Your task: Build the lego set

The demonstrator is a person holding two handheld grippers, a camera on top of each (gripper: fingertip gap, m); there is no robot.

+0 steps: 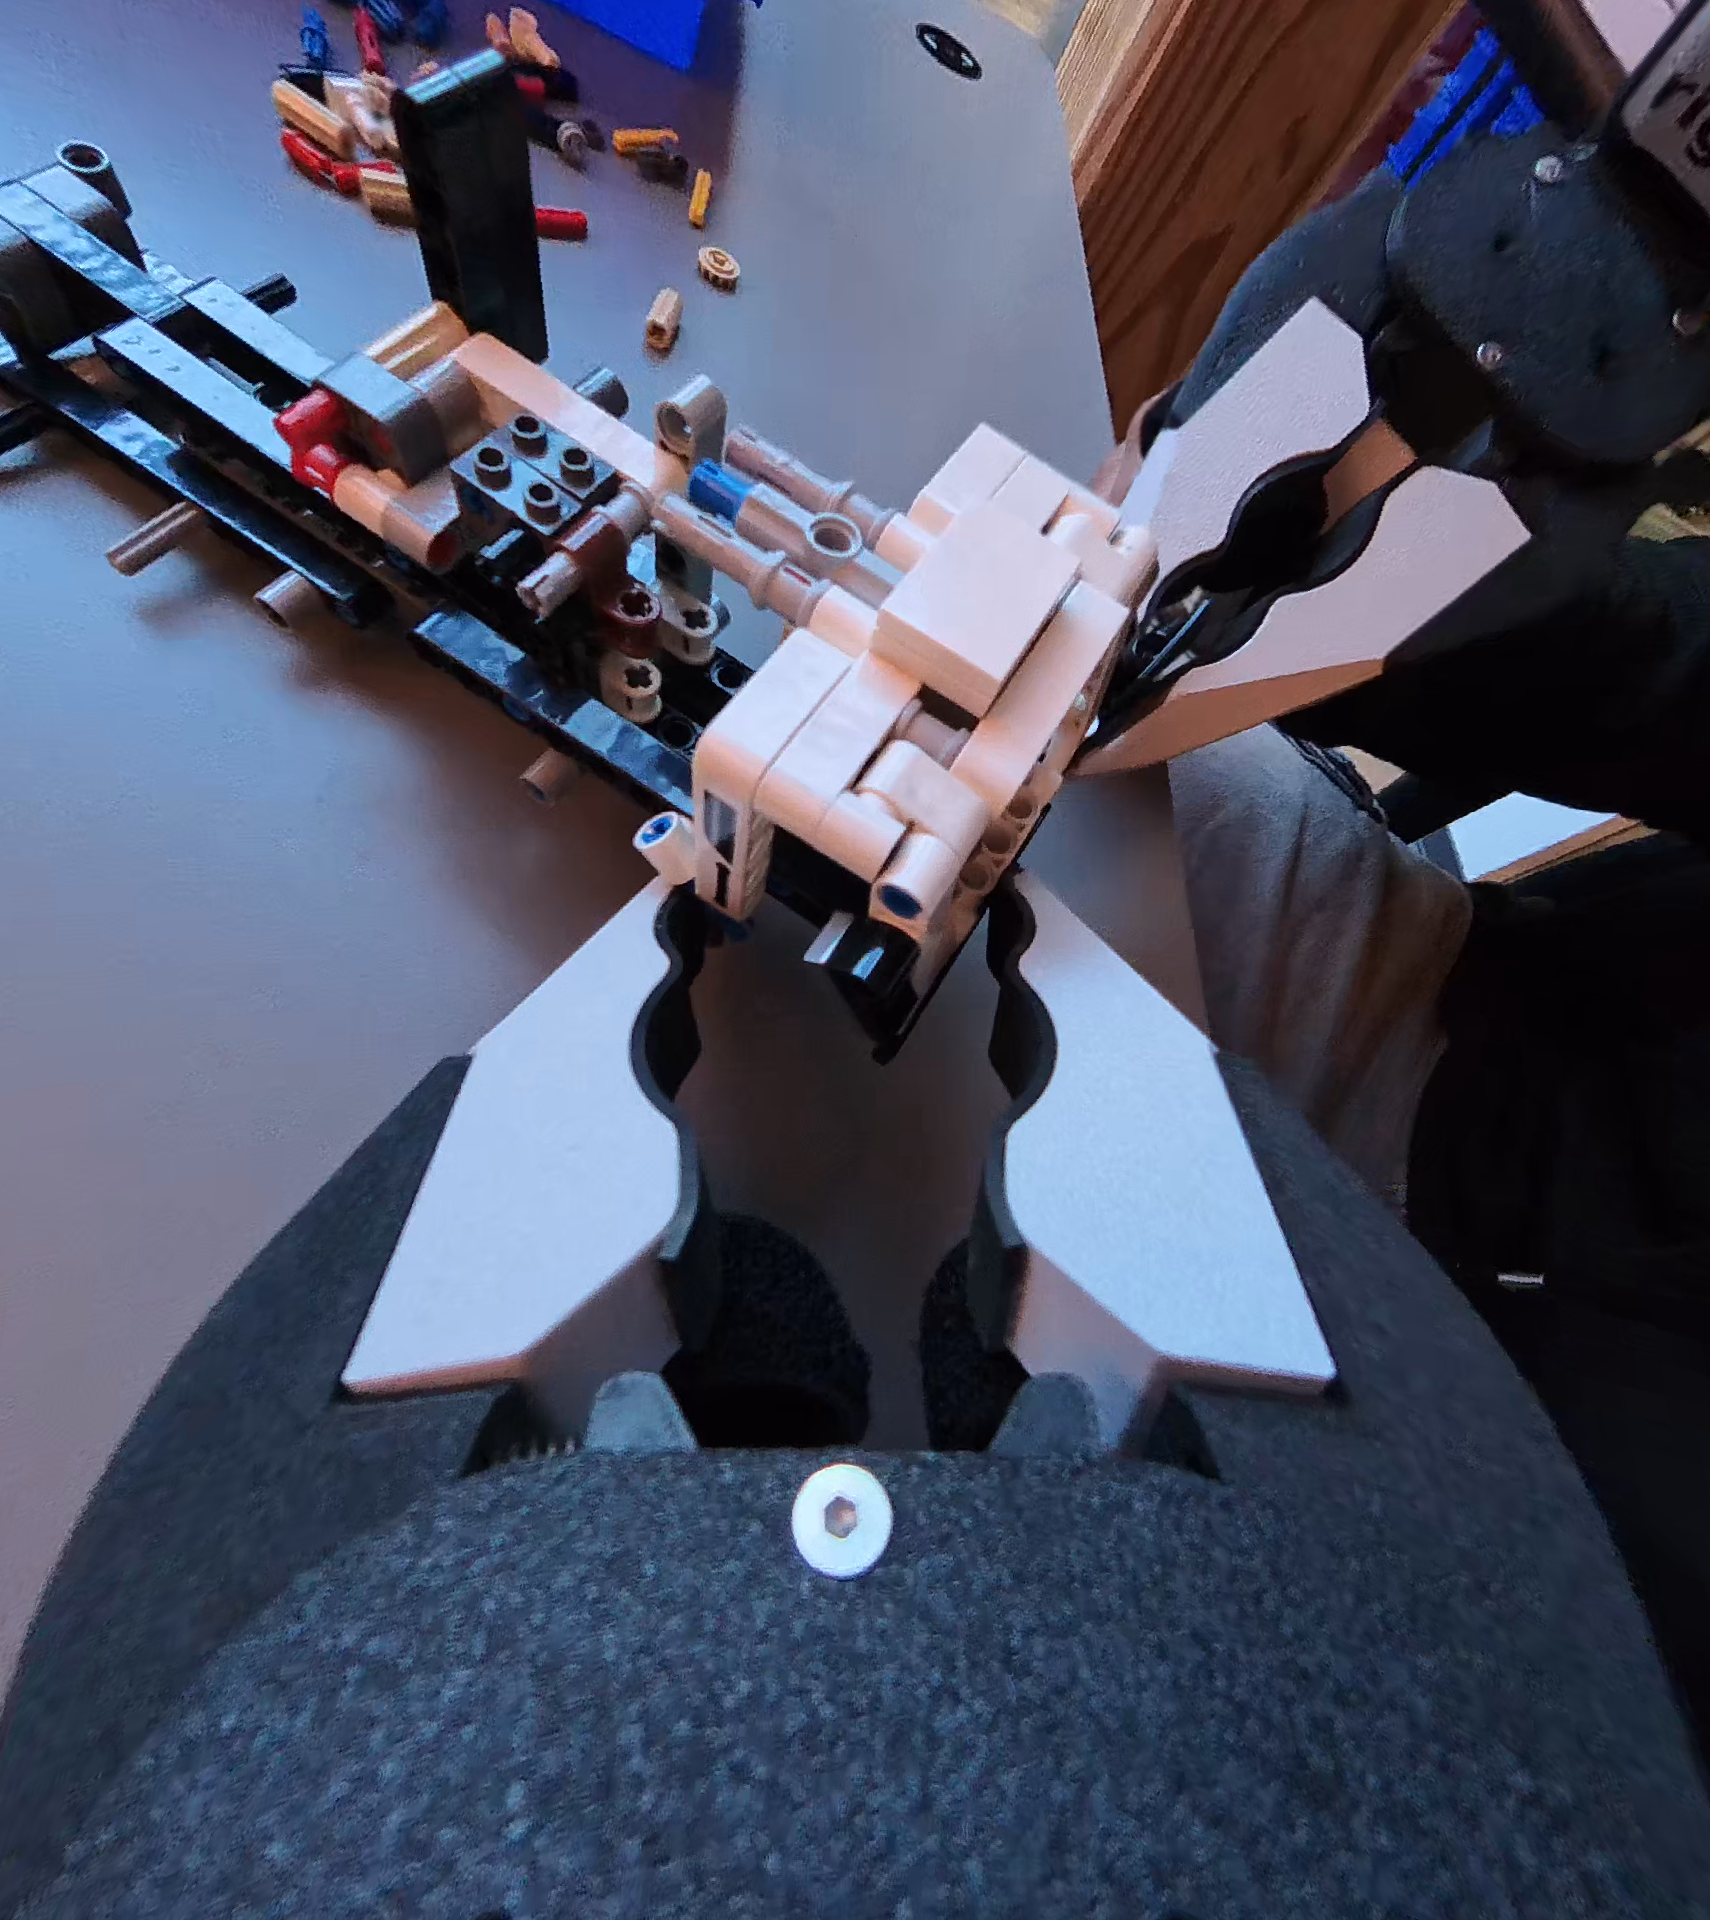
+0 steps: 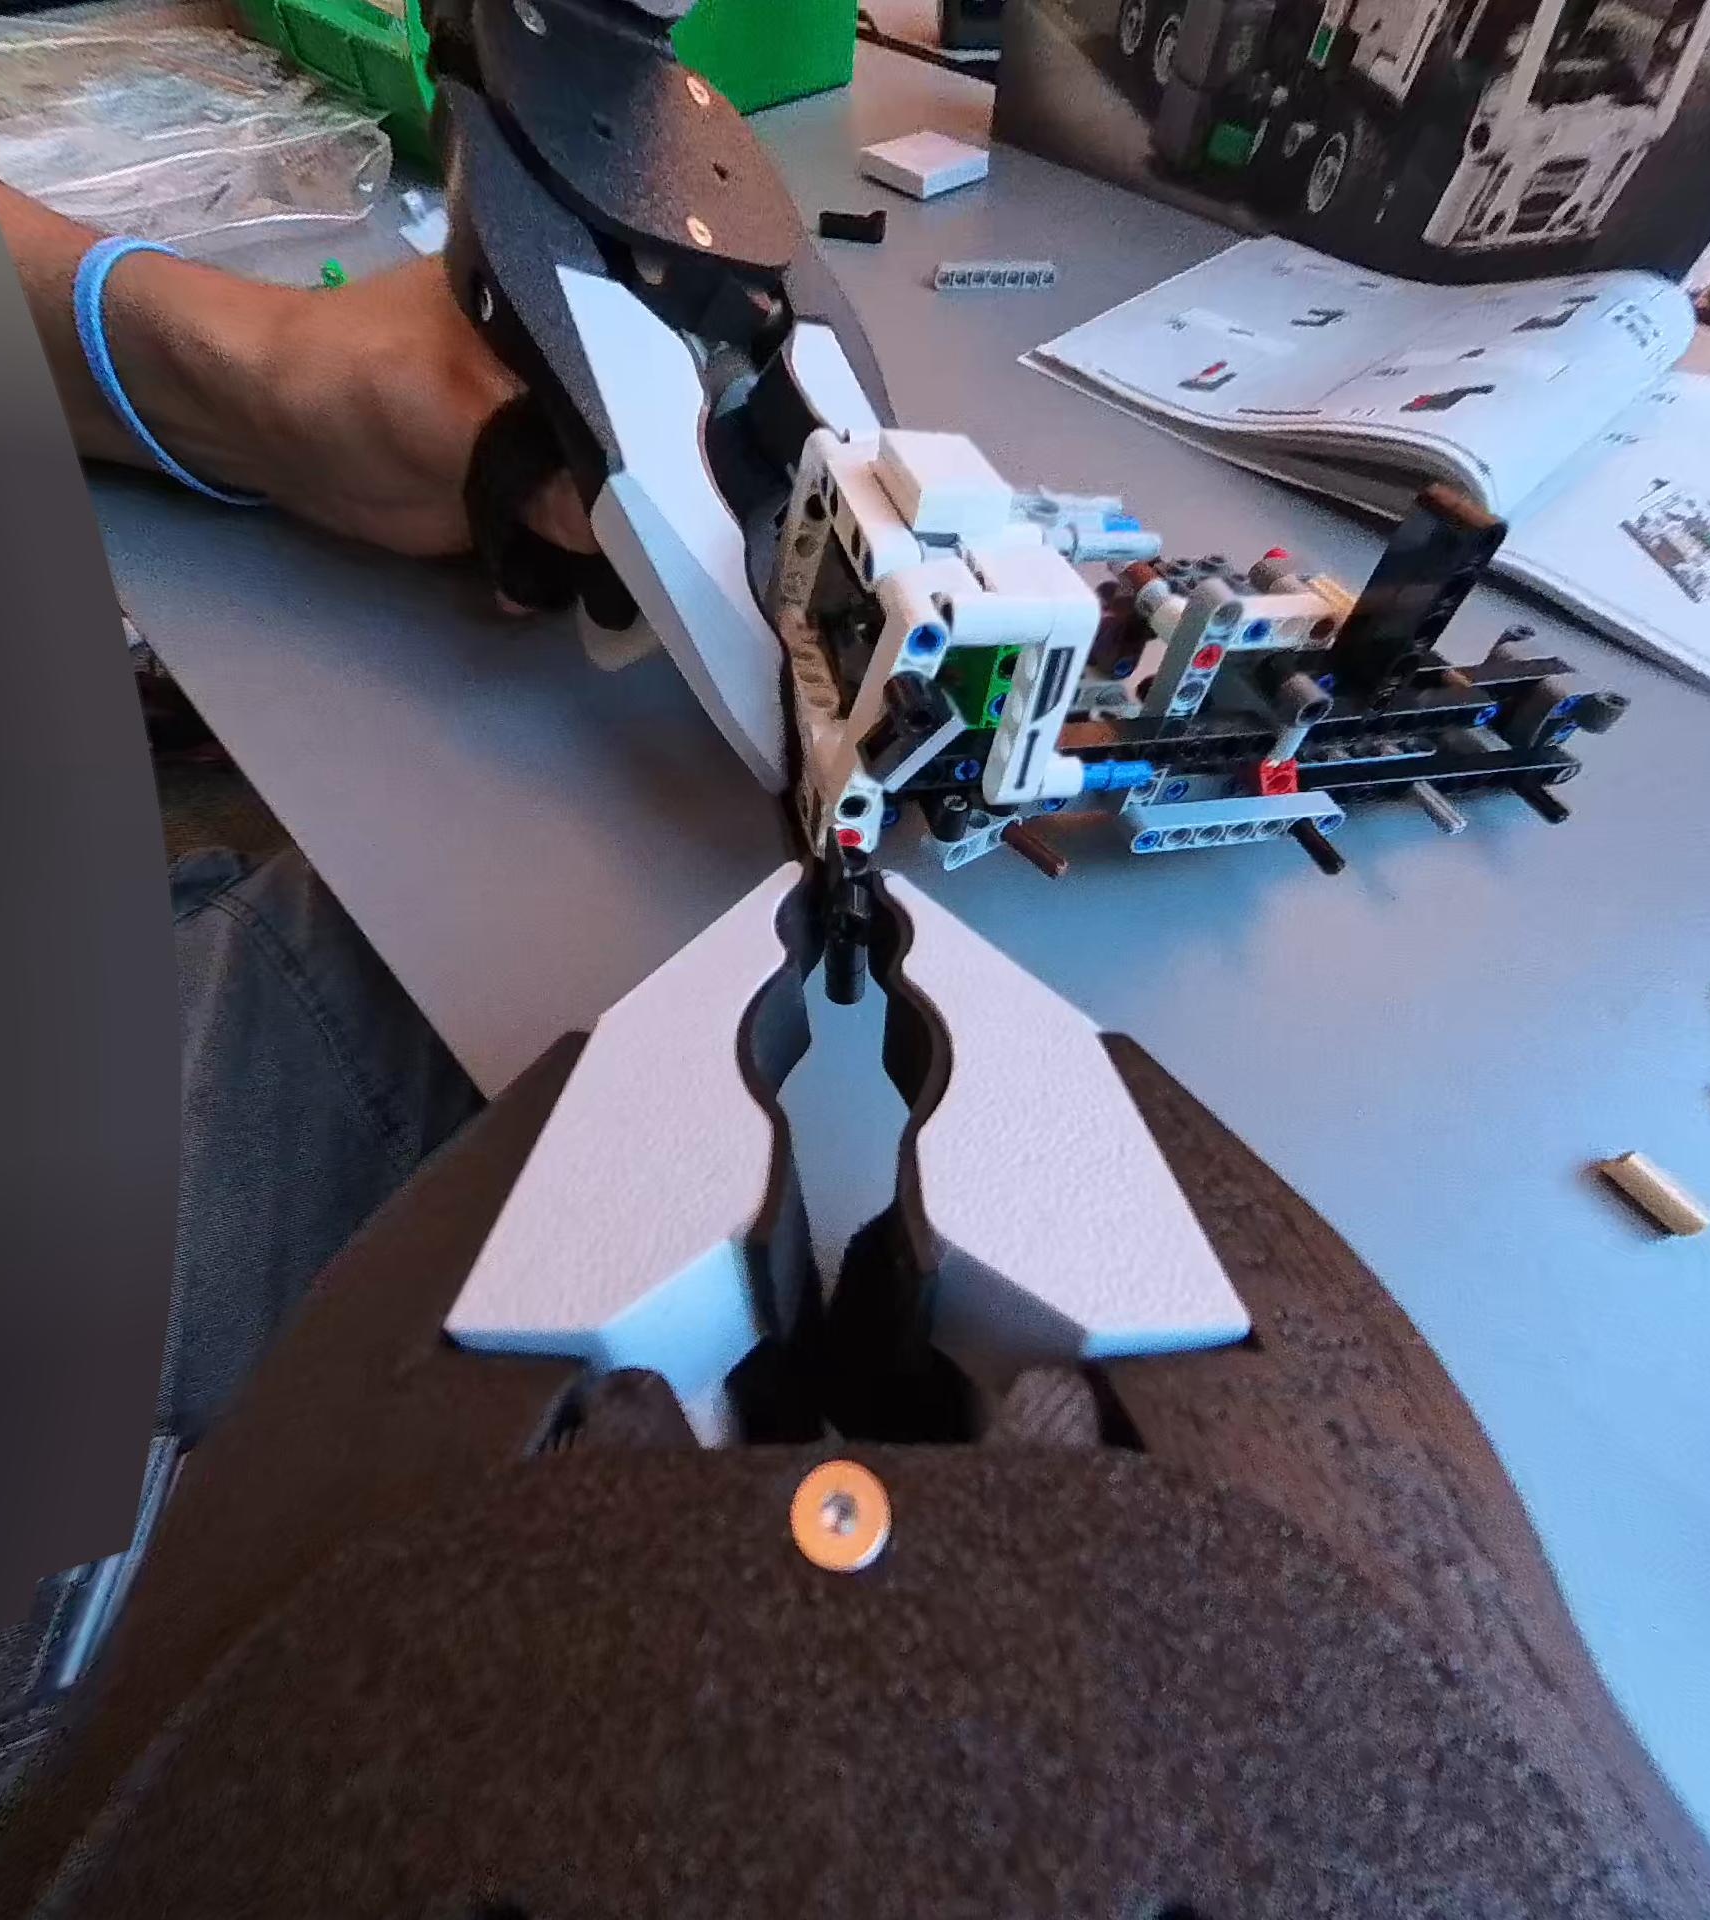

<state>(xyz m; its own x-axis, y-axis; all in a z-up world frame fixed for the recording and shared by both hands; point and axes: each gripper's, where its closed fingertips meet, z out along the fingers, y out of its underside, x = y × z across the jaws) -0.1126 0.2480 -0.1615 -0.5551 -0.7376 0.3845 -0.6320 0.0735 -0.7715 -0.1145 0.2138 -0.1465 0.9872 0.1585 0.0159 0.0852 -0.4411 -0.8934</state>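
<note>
A long black Lego chassis (image 1: 207, 395) lies on the grey table (image 1: 155, 935), with a white cab block (image 1: 955, 665) at its near end. My left gripper (image 1: 846, 914) holds the cab end between its wide-set fingertips. In the right wrist view its white fingers (image 2: 674, 499) clasp the white frame (image 2: 861, 582) of the model (image 2: 1246, 717). My right gripper (image 2: 846, 883) is shut on a small black pin (image 2: 846, 945) at the frame's lower corner. It also shows in the left wrist view (image 1: 1126, 665), against the cab's right side.
Loose pins and connectors (image 1: 394, 135) lie at the far end of the table, and more (image 2: 1656, 1195) lie to the right. An open instruction booklet (image 2: 1402, 384), the set's box (image 2: 1402, 125) and a plastic bag (image 2: 155, 135) sit behind the model. The table edge (image 2: 311, 810) is close. Across from one pair of fingers to the other is roughly 5 centimetres.
</note>
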